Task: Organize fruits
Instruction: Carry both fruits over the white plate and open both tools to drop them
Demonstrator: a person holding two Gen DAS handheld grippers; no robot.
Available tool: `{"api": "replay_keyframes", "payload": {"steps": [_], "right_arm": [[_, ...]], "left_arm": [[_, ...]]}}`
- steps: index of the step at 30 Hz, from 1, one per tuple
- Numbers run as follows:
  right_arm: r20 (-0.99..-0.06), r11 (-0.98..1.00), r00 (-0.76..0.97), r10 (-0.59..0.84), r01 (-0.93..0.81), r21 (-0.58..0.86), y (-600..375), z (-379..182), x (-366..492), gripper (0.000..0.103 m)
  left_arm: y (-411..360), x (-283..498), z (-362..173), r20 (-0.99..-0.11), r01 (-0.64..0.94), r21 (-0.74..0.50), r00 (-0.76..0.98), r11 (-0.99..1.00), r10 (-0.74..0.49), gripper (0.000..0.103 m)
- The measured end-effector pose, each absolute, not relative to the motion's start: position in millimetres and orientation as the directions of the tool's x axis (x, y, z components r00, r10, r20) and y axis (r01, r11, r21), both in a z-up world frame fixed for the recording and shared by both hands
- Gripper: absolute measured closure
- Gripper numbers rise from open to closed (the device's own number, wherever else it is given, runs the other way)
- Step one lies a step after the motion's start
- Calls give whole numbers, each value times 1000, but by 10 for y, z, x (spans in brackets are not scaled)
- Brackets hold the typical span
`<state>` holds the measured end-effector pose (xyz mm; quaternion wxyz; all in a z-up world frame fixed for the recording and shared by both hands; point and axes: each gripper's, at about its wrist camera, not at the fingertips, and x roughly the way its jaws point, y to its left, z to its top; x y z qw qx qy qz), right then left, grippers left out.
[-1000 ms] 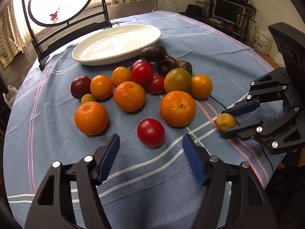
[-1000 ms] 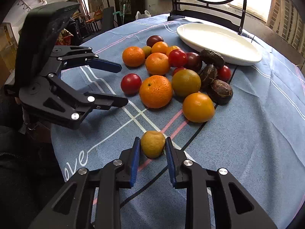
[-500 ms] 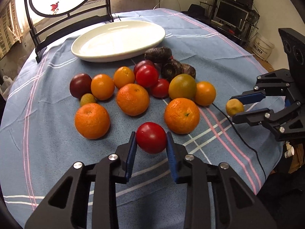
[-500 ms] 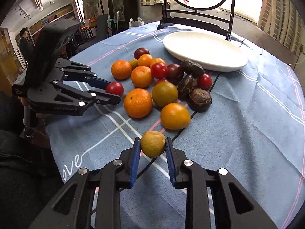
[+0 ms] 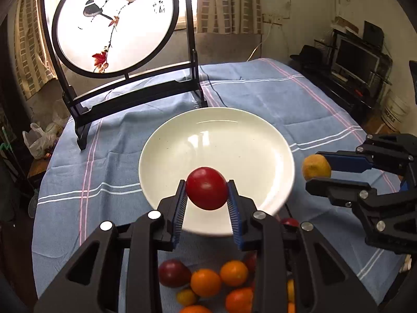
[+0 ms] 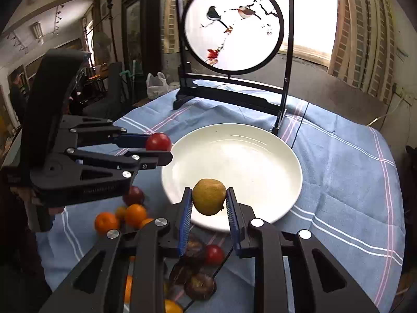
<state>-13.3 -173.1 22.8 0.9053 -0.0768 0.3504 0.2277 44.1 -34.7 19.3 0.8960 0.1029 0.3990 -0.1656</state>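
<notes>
Above plate point(image 5: 161, 140): tomato point(image 5: 206, 188) between claw point(image 5: 207, 203) fingers.

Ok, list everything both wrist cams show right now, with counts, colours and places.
red tomato: one, red, held above the plate's near rim
small fruit: one, yellow-brown, held above the plate's near edge
plate: one, white, empty, mid-table
loose fruit pile: several, orange, red, dark brown, on the cloth near the plate
tablecloth: one, blue, striped, covering the table
bird screen: one, black frame, behind the plate
left gripper: shut on the tomato
right gripper: shut on the small fruit
</notes>
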Motion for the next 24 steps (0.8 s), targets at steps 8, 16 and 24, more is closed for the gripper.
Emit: {"api": "replay_keyframes", "payload": {"steps": [8,16,24], "right_arm": [[-736,913,601,312,-404,58,-1663,-123,657,76],[-724,926,621,299,-373,61,-1667,-108,788,56],[-684,876,627,373,-480,38,-1804,121,-98,41]], "left_arm": [[-361,1018,-240,-821,318,37,550,947,-152,73],[-291,1096,-206,-814,281,28,564,959,-142,52],[112,379,166,-722,305,0,659,952,-211,37]]}}
